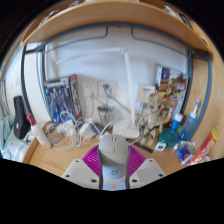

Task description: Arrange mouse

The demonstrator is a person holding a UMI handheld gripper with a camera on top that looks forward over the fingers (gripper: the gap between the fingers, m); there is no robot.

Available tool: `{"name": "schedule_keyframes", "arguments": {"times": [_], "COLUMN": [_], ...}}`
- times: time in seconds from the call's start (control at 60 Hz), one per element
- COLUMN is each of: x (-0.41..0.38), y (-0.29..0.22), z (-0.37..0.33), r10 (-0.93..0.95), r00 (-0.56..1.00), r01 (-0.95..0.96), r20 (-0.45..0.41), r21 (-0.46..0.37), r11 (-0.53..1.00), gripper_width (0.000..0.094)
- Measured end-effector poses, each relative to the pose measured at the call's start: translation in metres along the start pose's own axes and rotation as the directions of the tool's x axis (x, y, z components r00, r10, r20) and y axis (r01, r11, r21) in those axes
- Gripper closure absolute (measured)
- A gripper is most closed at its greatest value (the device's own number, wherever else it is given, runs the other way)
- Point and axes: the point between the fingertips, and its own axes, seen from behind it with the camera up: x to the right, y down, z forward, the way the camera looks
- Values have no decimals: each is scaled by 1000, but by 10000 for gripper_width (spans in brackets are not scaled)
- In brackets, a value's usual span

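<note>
A grey computer mouse sits between my two fingers, its rounded front pointing away from me. My gripper is shut on the mouse: both pink pads press against its sides. The mouse is held above the wooden desk, in front of the desk's cluttered back area.
A white power strip with several cables lies just beyond the mouse. Boxes and books stand at the back left. Bottles and small items crowd the right side, with a blue object near the right finger. A shelf runs overhead.
</note>
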Motion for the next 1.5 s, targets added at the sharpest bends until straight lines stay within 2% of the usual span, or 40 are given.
{"name": "schedule_keyframes", "arguments": {"times": [0.1, 0.117, 0.133, 0.283, 0.367, 0.617, 0.683, 0.767, 0.817, 0.933, 1.233, 1.5], "x": [-9, -10, -11, -16, -13, -17, -12, -13, -18, -42, -84, -91], "y": [55, 63, 70, 128, 144, 153, 147, 135, 126, 94, -19, -68], "z": [27, 31, 35, 58, 65, 66, 59, 44, 32, -7, -126, -194], "r10": [2, 0, -3, -18, -33, -3, -17, -35, -39, -26, 10, 12], "r00": [1000, 1000, 1000, 1000, 999, 1000, 1000, 998, 998, 999, 1000, 1000], "r01": [-1, 1, 4, 19, 31, 4, 11, 24, 27, 21, -9, -12], "r20": [8, 7, 3, 6, -6, 3, -21, -43, -47, -22, 9, 1], "r21": [-88, -100, -110, -200, -224, -266, -257, -236, -232, -198, -33, 54], "r11": [996, 995, 994, 980, 974, 964, 966, 971, 972, 980, 999, 998], "gripper_width": [638, 568, 608, 611, 587, 400, 276, 254, 181, 122, 122, 123]}}
